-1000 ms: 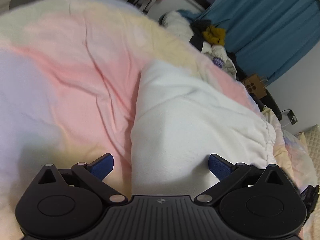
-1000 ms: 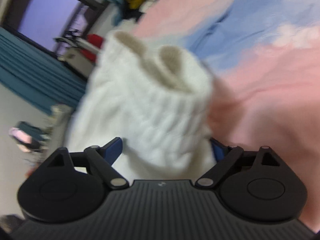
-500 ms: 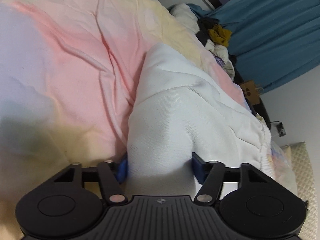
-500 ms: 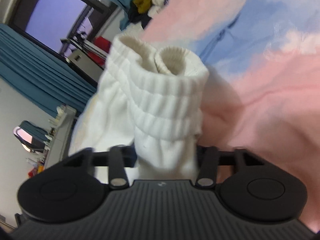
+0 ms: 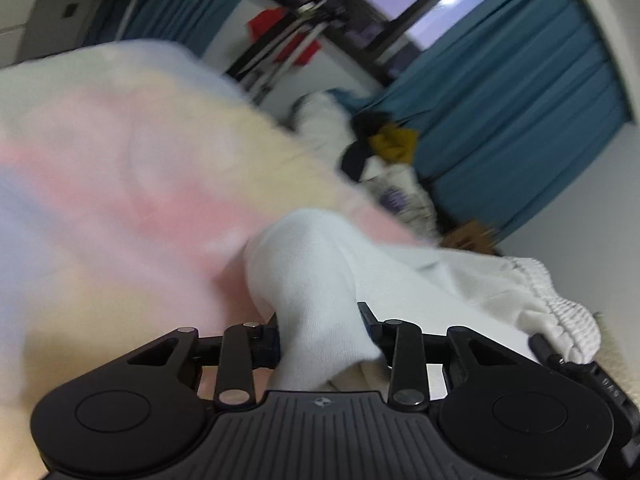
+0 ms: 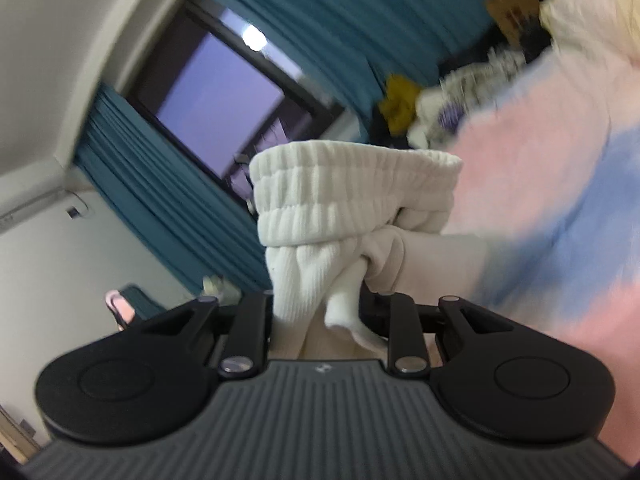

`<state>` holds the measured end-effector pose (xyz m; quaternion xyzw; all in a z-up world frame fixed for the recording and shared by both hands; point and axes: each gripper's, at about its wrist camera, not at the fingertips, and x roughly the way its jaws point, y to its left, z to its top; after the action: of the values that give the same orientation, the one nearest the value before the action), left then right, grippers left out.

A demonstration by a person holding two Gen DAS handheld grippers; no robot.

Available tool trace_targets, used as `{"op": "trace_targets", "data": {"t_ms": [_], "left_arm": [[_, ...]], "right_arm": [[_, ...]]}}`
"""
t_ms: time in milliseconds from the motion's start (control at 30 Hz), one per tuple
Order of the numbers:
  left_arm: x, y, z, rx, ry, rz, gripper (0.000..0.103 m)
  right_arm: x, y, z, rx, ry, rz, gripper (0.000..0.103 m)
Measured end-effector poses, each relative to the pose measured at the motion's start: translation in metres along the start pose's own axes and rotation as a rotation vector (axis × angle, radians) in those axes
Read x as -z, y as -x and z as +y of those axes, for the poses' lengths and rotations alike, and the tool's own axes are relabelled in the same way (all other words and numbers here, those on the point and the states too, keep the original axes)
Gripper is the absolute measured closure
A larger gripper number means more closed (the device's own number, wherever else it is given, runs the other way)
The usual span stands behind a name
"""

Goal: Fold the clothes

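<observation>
White trousers [image 5: 320,280] hang pinched in both of my tools, raised off the bed [image 5: 120,184] with its pink, yellow and pale blue cover. My left tool [image 5: 320,328] has just been closing, and its blue pads now press a bunched fold of the smooth cloth between them; from there the cloth runs off to the right toward the ribbed waistband [image 5: 560,312], which sits at the right edge of the left wrist view, touching the black body of my other tool there. My right tool [image 6: 318,312] has also just been closing and now nips the gathered cloth just under the ribbed, elastic waistband [image 6: 352,184], which stands up in a thick roll above the pads.

Beyond the bed, at its far side, lies a heap of clothes [image 5: 384,148], with something mustard yellow on top. Teal curtains [image 5: 520,112] frame a dark-framed window [image 6: 216,92] showing dusky violet sky. A red item [image 5: 264,24] hangs on a rack by the wall. Both views are smeared by motion. The only writing I can find is a few small pale letters on the black part at the far right of the left wrist view, too blurred for me to read.
</observation>
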<state>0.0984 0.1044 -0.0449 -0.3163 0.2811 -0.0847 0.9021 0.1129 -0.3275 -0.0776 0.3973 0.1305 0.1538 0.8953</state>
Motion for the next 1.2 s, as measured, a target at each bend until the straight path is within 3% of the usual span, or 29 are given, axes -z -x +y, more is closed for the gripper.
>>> {"op": "trace_targets", "data": {"t_ms": [133,233,400,500,567,700,833,933,1000,1067,1100,1167,1200], "left_arm": [[-0.01,-0.036,-0.07,0.08,-0.048,-0.021,0.067],[-0.01,-0.083,-0.127,0.147,-0.107,-0.018,0.067],[0.021,-0.176,-0.204,0.253,-0.196,0.041,0.067],[0.054,-0.238,-0.236,0.289,-0.235,0.092,0.067],[0.08,-0.283,-0.25,0.281,-0.281,0.135,0.067],[0.126,-0.347,-0.255,0.202,-0.358,0.23,0.066],[0.147,-0.369,-0.244,0.197,-0.446,0.294,0.057],[0.148,-0.379,-0.229,0.183,-0.478,0.347,0.05],[0.145,-0.369,-0.221,0.184,-0.471,0.338,0.047],[0.143,-0.351,-0.223,0.166,-0.515,0.325,0.044],[0.141,-0.342,-0.224,0.157,-0.538,0.318,0.043],[0.132,-0.311,-0.229,0.158,-0.567,0.303,0.037],[0.129,-0.298,-0.231,0.165,-0.573,0.295,0.032]], "right_arm": [[-0.045,0.018,-0.02,-0.026,-0.02,-0.118,0.076],[-0.08,0.036,-0.04,-0.014,-0.013,-0.217,0.076],[-0.128,0.056,-0.092,0.042,0.008,-0.382,0.076],[-0.139,0.061,-0.137,0.109,0.016,-0.464,0.077],[-0.143,0.058,-0.173,0.196,0.009,-0.479,0.077],[-0.124,0.05,-0.255,0.372,-0.174,-0.401,0.077],[-0.094,0.058,-0.306,0.456,-0.349,-0.333,0.077],[-0.095,0.058,-0.31,0.469,-0.386,-0.328,0.076],[-0.098,0.058,-0.308,0.489,-0.4,-0.318,0.073],[-0.1,0.061,-0.307,0.51,-0.442,-0.305,0.064],[-0.102,0.063,-0.308,0.526,-0.469,-0.296,0.054],[-0.102,0.069,-0.297,0.588,-0.484,-0.267,0.047],[-0.102,0.073,-0.289,0.623,-0.479,-0.252,0.037]]}}
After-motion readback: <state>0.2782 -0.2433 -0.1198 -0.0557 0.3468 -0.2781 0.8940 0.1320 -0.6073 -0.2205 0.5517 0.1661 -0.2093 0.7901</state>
